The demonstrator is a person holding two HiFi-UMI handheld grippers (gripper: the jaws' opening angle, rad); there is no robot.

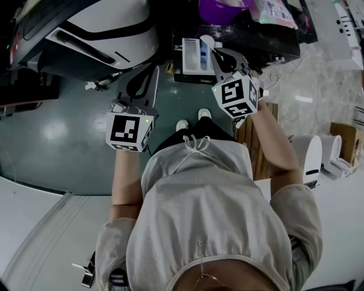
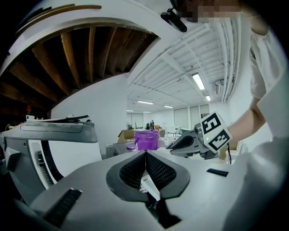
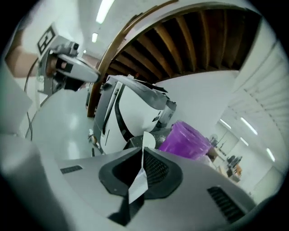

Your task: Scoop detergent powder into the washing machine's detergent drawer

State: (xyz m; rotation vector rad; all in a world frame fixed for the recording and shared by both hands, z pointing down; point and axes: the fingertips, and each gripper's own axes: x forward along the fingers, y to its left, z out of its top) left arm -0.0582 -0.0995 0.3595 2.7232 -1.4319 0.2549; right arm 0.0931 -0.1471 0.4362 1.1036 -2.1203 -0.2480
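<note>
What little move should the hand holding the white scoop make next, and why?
Probably carry the white plastic scoop on to the purple tub just beyond. The right gripper is shut on its handle, the bowl hangs beside the white detergent drawer, and no powder shows in it.

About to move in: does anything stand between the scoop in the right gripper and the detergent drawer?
Nothing visible does. The right gripper is shut on the scoop, which hangs at the drawer, by its right edge. The purple tub stands beyond it, and the left gripper is off to its left.
</note>
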